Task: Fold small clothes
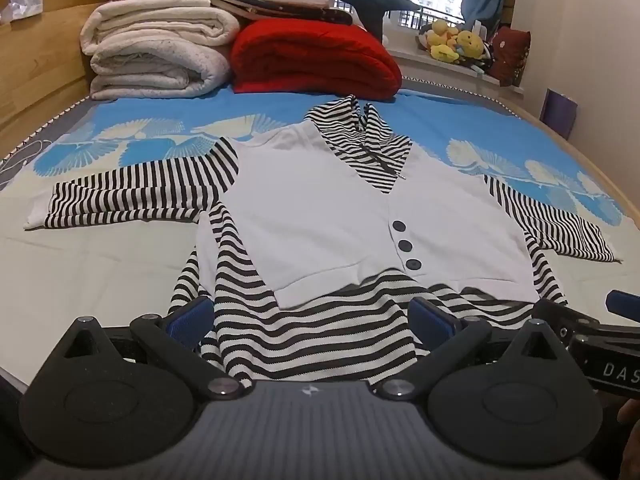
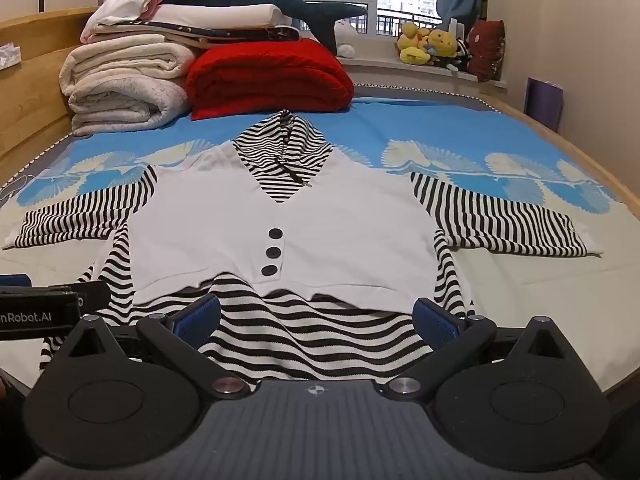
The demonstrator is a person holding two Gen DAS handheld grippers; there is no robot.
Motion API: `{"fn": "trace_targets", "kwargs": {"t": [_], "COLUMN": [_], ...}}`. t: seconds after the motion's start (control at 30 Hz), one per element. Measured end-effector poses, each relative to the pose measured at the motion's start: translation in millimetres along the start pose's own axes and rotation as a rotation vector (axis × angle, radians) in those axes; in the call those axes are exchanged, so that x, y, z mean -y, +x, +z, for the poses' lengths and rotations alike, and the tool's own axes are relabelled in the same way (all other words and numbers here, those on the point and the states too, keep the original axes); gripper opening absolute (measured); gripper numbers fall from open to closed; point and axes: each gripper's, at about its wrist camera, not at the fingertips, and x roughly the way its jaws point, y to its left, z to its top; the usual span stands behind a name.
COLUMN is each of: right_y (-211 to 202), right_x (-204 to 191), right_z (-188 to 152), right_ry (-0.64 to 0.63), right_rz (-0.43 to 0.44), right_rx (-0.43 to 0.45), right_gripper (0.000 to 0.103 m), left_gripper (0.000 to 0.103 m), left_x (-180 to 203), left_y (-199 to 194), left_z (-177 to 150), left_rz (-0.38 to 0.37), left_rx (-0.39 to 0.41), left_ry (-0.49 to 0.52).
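While spread wide and gripping nothing, both sets of jaws poised over the near hem of the top (image 1: 320,220). Left gripper (image 1: 310,318) low over the striped hem, toward the hem's left half; right gripper (image 2: 318,320) beside it, toward the hem's right half, its body just showing at the edge of the left view. Pads apart from the cloth on either side, not pinching it as far as can be told. Probably so placed to take the hem at two spots and lift it evenly toward the collar.

Top laid flat on the bed (image 1: 100,272), front up: white vest panel with three dark buttons (image 1: 405,245), striped collar at the far end, striped sleeves stretched out to either side of the panel. Likely spread this way so the folds come out straight. Hem slightly rumpled near the jaws.

Beyond the collar, a folded red blanket (image 1: 312,56); left of that, a stack of rolled white bedding (image 1: 156,52). Further beyond the collar, yellow soft toys (image 1: 456,42) on the windowsill.

No basket, box or drawer in sight.
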Motion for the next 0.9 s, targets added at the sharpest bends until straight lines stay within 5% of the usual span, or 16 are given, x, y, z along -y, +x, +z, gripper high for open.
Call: {"fn": "trace_targets", "kwargs": {"t": [0.9], "right_y": [2.4], "right_x": [1.1], "right_z": [-0.4], "right_ry": [0.001], "right_rz": [-0.006], "right_rx": [-0.006], "right_gripper": [0.101], "left_gripper": [0.103], "left_x": [0.3], "left_y": [0.9], "left_z": [-0.4], "left_rz": [0.008], "left_rx": [-0.002], "left_ry": [-0.001]}}
